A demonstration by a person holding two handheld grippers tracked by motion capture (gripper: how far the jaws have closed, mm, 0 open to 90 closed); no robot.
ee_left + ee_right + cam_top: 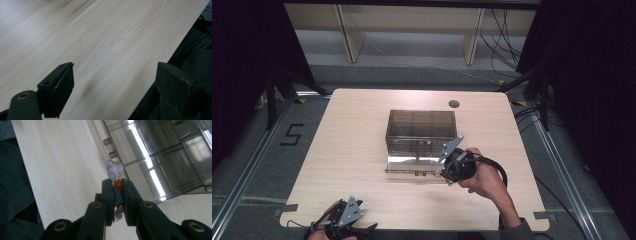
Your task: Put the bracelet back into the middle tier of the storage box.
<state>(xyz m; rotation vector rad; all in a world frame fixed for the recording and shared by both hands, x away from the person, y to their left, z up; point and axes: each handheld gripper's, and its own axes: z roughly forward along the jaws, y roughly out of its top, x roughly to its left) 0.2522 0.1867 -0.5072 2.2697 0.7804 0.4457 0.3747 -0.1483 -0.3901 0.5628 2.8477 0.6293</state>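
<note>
The right gripper (117, 188) is pinching a bead bracelet (114, 171) between its fingers (108, 195), which are standing narrow with an orange bead caught between the pads and pale blue, glassy beads with small gold spacers sticking out above the tips; a few more beads are hanging below the pads. In the high view this gripper (443, 172) is hovering at the near right corner of a clear box (421, 131), at about 4 o'clock from the box's middle, so the bracelet is sitting in the grip just beside the box's front tray. The box is smoky see-through plastic, straight-sided, split by thin walls into compartments, with a shiny flat tray (150, 170) reflecting strips of light and two small round knobs (110, 148) on its edge. The left gripper (115, 82) is resting at the near left edge of the counter (357, 150), its fingers (63, 85) spread wide and holding nothing, just bare wood between them. The counter is pale, smooth wood with fine grain, rounded corners and a round hole (454, 104) at about 1 o'clock from the box. Grey carpet, black curtains and loose cables are surrounding it.
</note>
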